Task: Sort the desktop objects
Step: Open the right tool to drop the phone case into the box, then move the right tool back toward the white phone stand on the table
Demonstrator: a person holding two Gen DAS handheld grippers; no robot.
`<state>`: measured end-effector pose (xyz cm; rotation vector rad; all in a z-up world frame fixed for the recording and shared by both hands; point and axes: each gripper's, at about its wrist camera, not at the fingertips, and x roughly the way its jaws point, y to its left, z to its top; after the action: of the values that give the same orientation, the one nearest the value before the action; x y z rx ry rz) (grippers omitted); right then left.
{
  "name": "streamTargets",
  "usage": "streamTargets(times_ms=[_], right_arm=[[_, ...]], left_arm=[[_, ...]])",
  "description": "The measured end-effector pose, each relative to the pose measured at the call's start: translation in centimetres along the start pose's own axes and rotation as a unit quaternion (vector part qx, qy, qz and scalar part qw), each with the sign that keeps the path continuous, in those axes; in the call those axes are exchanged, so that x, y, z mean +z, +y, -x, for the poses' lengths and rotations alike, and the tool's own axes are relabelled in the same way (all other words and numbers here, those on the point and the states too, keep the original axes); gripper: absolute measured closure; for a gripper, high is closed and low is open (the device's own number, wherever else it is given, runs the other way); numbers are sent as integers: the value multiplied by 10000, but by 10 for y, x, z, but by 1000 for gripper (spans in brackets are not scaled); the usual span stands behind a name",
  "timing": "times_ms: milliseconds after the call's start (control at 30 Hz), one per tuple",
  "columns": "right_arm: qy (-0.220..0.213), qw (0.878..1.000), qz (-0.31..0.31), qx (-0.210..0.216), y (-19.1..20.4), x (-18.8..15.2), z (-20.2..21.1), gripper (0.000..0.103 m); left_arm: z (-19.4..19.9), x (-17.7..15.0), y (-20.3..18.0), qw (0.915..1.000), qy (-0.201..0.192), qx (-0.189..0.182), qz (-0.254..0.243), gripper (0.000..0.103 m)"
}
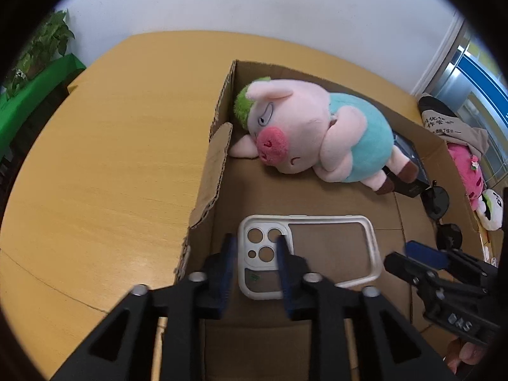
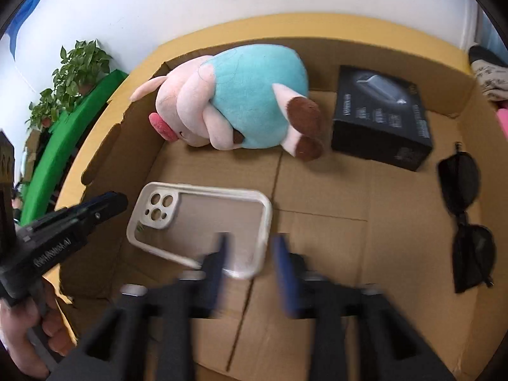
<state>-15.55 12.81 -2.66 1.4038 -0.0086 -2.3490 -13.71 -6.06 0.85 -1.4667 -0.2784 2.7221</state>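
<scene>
A wooden table (image 1: 104, 158) carries a shallow cardboard box (image 2: 317, 238) with low walls, and everything below is placed against that box. Largest inside it is a plush pig (image 1: 317, 133) in a turquoise shirt, lying on its side against the box's far-left corner with its snout towards the left wall. A black carton (image 2: 381, 117) lies flat on the box floor just beyond the pig's brown hooves, towards the far-right corner. A white phone case (image 2: 203, 225) lies flat in the near-left part of the box floor, camera cut-outs towards the left wall. Dark sunglasses (image 2: 466, 219) lie folded open along the right wall. The left gripper (image 1: 257, 263) hangs over the case's camera end with its blue pads spread apart and nothing pinched between them; the case lies on the floor below. The right gripper (image 2: 250, 263), blurred, stands over the case's other end, its jaws likewise parted and empty. A hand (image 2: 22, 327) grips the left tool's handle outside the near-left wall.
</scene>
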Motion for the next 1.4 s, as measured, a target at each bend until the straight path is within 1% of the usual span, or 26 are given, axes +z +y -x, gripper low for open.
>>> streamTargets(times_ms=[33, 67, 133, 167, 200, 300, 367, 433, 500, 600, 700, 767, 833, 867, 933, 1000, 1033, 1100, 1133, 1167, 1233, 1300, 1400], right_arm=[[-157, 9999, 41, -24, 0, -6, 11, 31], [-340, 9994, 85, -5, 0, -14, 26, 28], [-742, 9970, 190, 98, 0, -34, 57, 11], [-1001, 9945, 285, 85, 0, -49, 74, 8], [-1142, 9927, 373, 36, 1, -59, 84, 7], [-1199, 9904, 661, -209, 4, -80, 93, 7], [-1316, 9880, 722, -372, -3, -95, 98, 7], [-1457, 9869, 539, -444, -16, -101, 104, 7], [-1543, 9860, 407, -479, -25, -106, 106, 7], [-1430, 9877, 345, -532, -36, -116, 103, 7], [-1328, 9903, 92, -399, -50, -129, 101, 8], [-1402, 9891, 109, -443, -53, -136, 103, 8], [-1449, 9879, 176, -523, -53, -139, 108, 8], [-1498, 9873, 161, -498, -53, -139, 112, 8], [-1638, 9854, 143, -452, -55, -141, 125, 7], [-1823, 9815, 239, -530, -52, -145, 141, 7], [-1911, 9793, 312, -594, -49, -149, 149, 6], [-2085, 9745, 424, -707, -45, -157, 164, 2], [-2159, 9727, 438, -734, -44, -160, 169, 0], [-2223, 9711, 445, -740, -42, -164, 174, 0], [-2257, 9710, 464, -640, -41, -168, 179, 0], [-2205, 9732, 448, -480, -41, -171, 180, 0], [-2236, 9726, 411, -489, -45, -173, 182, 0]], left_arm=[[8, -3, -1, 9999, -109, -22, -38, 56], [15, -6, -1, 9998, -175, -78, -59, 56], [27, -20, -3, 9993, -273, -229, -128, 56], [33, -31, -6, 9990, -308, -269, -188, 56], [38, -41, -9, 9987, -334, -295, -236, 56], [45, -67, -16, 9982, -391, -377, -254, 56], [38, -73, -21, 9985, -293, -416, -212, 56], [38, -78, -27, 9990, -320, -208, -248, 56], [42, -83, -28, 9990, -394, -84, -210, 56], [42, -90, -23, 9997, -255, -66, 10, 56], [41, -102, -26, 9995, -246, 103, -156, 56], [44, -107, -32, 9992, -231, 176, -275, 56], [47, -110, -34, 9992, -223, 174, -268, 56], [49, -110, -35, 9992, -245, 173, -251, 56], [59, -110, -38, 9987, -421, 178, -231, 56], [76, -113, -46, 9966, -756, 167, -291, 55], [88, -115, -53, 9941, -997, 165, -386, 55], [110, -124, -71, 9863, -1506, 129, -660, 44], [121, -129, -80, 9815, -1742, 116, -790, 31], [131, -135, -90, 9755, -1996, 116, -922, 22], [145, -143, -105, 9667, -2311, 92, -1096, 22], [152, -148, -117, 9634, -2394, -5, -1206, 22], [151, -150, -129, 9646, -2281, -133, -1313, 22]])
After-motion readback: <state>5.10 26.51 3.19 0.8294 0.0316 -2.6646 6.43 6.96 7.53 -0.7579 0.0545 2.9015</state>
